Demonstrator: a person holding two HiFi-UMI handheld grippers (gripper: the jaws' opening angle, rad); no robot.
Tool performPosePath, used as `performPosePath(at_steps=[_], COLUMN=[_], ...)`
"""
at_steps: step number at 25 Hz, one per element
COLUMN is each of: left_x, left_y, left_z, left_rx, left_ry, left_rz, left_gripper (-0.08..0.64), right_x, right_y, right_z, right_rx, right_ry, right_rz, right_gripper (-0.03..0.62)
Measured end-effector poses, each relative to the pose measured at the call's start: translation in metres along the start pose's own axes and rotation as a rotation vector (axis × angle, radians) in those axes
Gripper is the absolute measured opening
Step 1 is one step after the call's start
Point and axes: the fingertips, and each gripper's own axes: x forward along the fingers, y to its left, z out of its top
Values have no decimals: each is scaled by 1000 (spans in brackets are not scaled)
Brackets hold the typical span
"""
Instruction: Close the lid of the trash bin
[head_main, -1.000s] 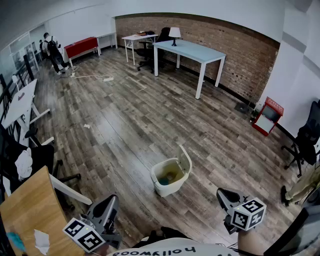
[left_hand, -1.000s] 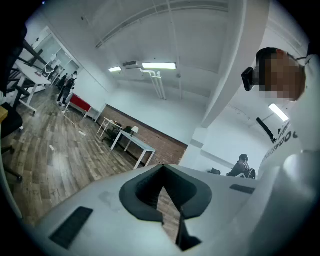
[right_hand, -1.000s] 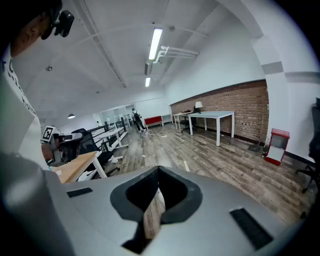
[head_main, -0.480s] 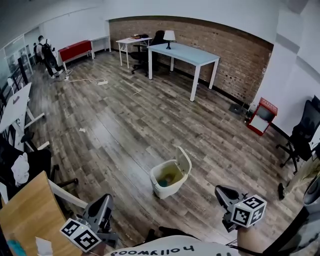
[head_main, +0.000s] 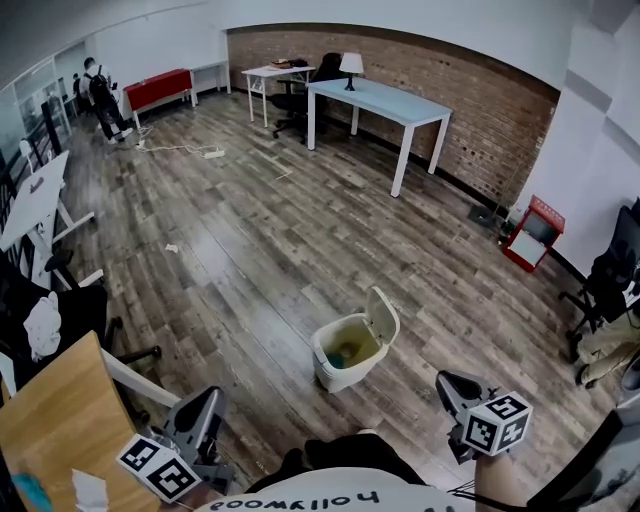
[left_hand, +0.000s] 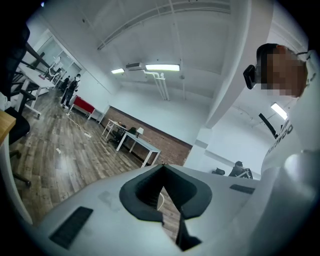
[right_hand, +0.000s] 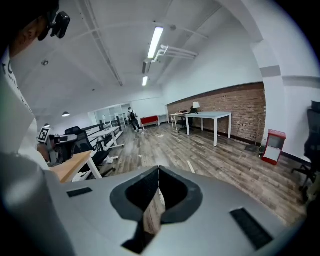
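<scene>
Both grippers hang nearer me than the trash bin (head_main: 345, 355) and well apart from it: my left gripper (head_main: 212, 405) off the bin's near left, my right gripper (head_main: 452, 388) off its near right. Each has its jaws pressed together at the tips, gripping nothing. The bin stands on the wood floor (head_main: 250, 250), its lid (head_main: 382, 314) tipped up at the bin's far right edge, leaving the mouth open. A light-blue table (head_main: 380, 100) stands far beyond the bin.
</scene>
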Motion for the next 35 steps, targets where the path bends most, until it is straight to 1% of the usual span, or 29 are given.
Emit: performPosePath(at_steps=[2,5,8,10,13,17,20,23,26,29,35], left_x=[-4,0,19,39,81,144,185,220,246,264,286], left_y=[8,21,34,40,39,30,25,17,11,11,12], left_z=[1,5,9,7,1,-7,-12,-16,-18,-22,-28], left_rx=[-3,5,-7,-28,-47,-31,-35,-14,1,-12,-23], left_ry=[-5,-25,-62,-78,-64,-8,25,64,88,98,111], left_rz=[34,103,174,206,208,199,189,186,204,228,271], left_gripper=[5,5,5,5,5,5,5,5,5,5,5], right_x=[18,56,94,115,141,173,193,211,227,243,272], right_y=[-5,-16,-30,-44,-73,-122,-154,-185,-207,-222,-236], right_z=[2,19,40,51,63,71,72,72,75,75,72], right_rx=[8,7,-45,-72,-73,-66,-66,-96,-113,-115,-127], right_ry=[13,8,17,26,39,77,106,147,175,194,232], right_rz=[7,52,108,137,169,191,195,186,209,238,290], right_gripper=[11,11,11,11,11,11,11,11,11,11,11])
